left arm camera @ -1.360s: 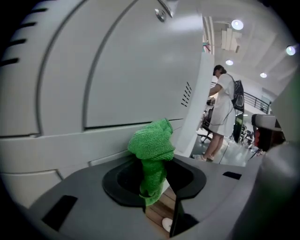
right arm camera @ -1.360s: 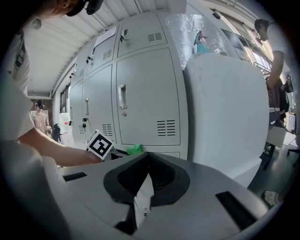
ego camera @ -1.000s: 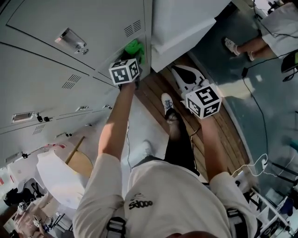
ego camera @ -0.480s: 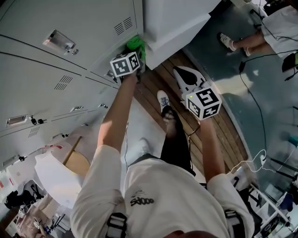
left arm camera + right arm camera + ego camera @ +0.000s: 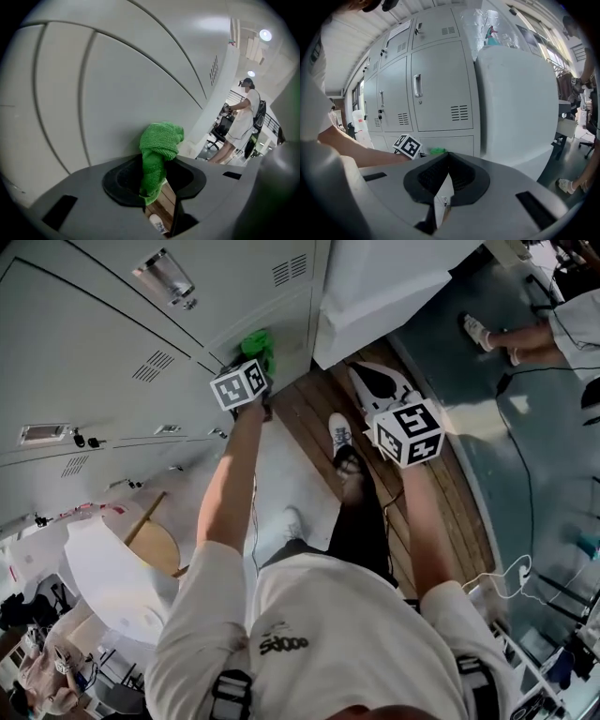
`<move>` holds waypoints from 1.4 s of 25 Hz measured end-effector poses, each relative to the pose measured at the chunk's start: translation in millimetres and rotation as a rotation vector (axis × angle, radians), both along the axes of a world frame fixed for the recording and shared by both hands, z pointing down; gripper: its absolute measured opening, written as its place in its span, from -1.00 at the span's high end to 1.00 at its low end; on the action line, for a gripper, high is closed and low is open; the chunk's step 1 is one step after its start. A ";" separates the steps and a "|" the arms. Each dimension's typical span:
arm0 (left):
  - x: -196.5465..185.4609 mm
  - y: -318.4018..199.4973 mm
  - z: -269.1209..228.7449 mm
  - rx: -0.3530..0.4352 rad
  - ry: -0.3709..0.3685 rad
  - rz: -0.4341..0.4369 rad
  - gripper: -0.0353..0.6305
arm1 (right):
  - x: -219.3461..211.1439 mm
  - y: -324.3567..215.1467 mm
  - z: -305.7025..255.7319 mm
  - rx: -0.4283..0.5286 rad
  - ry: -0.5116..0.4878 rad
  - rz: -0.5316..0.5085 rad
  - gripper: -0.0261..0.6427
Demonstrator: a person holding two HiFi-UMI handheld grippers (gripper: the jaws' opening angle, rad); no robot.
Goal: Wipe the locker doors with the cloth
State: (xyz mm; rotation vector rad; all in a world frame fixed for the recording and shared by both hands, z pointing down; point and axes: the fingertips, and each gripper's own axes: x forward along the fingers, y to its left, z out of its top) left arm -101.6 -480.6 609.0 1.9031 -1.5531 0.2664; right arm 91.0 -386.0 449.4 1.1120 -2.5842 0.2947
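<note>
The green cloth (image 5: 256,341) is bunched between the jaws of my left gripper (image 5: 255,360), which is shut on it and presses it against a grey locker door (image 5: 112,343) near the bottom right corner of the locker bank. In the left gripper view the cloth (image 5: 158,150) sticks out past the left gripper (image 5: 157,164) and touches the door panel (image 5: 117,98). My right gripper (image 5: 367,381) hangs to the right, away from the lockers, shut with nothing in it. In the right gripper view the right gripper (image 5: 447,161) faces the lockers (image 5: 440,89) and the cloth (image 5: 438,151).
A big white cabinet (image 5: 375,277) stands right beside the lockers. Wooden boards (image 5: 314,418) run along their base. A person's feet (image 5: 478,332) and cables (image 5: 516,460) are on the floor to the right. A white tub (image 5: 103,587) sits at lower left. A person (image 5: 241,122) stands further off.
My left gripper has slid the cloth along the locker face, away from the vent slots and to the left in view. The right gripper has barely moved.
</note>
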 end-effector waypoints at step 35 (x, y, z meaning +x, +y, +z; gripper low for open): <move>114.9 -86.8 103.8 -0.087 0.123 0.047 0.48 | 49.8 -103.0 119.4 -0.130 0.034 0.033 0.89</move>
